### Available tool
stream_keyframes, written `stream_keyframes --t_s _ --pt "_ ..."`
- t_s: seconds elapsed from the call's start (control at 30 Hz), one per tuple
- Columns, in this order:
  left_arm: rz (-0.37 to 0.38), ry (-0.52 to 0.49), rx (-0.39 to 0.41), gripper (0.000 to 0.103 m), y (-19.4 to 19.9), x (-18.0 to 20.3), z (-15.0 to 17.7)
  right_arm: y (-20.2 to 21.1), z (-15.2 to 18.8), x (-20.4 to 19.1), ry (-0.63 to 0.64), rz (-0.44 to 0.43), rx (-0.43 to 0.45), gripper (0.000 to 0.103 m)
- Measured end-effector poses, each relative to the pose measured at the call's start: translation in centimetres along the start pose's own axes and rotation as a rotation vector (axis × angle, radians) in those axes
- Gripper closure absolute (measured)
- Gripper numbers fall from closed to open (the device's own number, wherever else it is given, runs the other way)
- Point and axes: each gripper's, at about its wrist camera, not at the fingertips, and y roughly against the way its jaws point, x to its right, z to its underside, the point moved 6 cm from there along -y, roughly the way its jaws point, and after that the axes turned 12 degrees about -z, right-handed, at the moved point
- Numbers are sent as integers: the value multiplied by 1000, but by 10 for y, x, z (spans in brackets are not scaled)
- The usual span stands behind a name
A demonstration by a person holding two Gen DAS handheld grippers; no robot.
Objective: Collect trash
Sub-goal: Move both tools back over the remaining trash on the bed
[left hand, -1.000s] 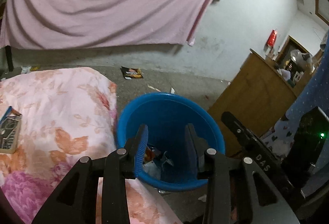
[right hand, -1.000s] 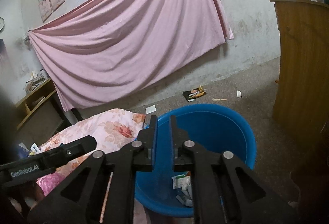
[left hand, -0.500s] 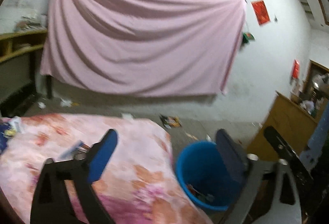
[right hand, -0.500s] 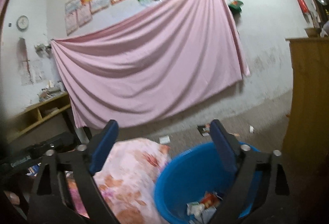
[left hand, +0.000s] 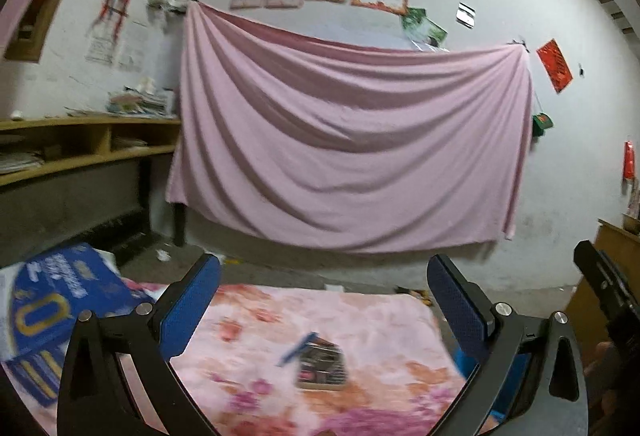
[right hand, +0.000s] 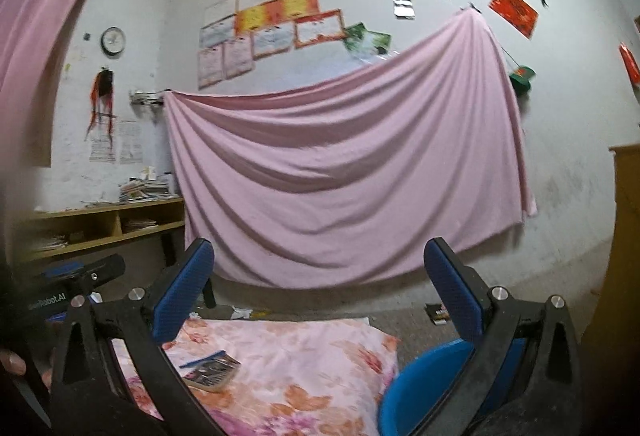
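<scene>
Looking along the left claw (left hand: 324, 300): stood wide open, its jaws having just been opening, nothing between them. Hovered over the floral blanket (left hand: 360, 324) on the bed, with a small dark packet (left hand: 320, 366) lying flat on it, below and just ahead of the gap. Blue box (left hand: 52, 308) off to the left; blue bin (left hand: 466, 362) barely seen behind the right finger.

Looking along the right claw (right hand: 320, 284): likewise gaped empty, jaws just opened. Same packet (right hand: 212, 370) lay low, beside the left finger; blue bin (right hand: 428, 380) sat at lower right, partly behind the right finger. Litter (right hand: 436, 314) scattered on the floor beyond.
</scene>
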Motion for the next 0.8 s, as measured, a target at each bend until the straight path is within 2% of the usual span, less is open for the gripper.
stream_keyframes --t_s 0.2,0.47,0.57,0.8 --pt "-50 8 13 2 5 -40 0 -9 1 -25 30 -25 14 0" --pt "-73 -22 43 2 3 -70 4 -33 16 -56 87 -58 -50 0" --pt "-61 -38 46 2 0 -75 6 -43 23 -63 98 -64 -74 0" --pt "-3 -100 -34 2 -20 -75 20 -77 50 -67 53 -85 -241 0"
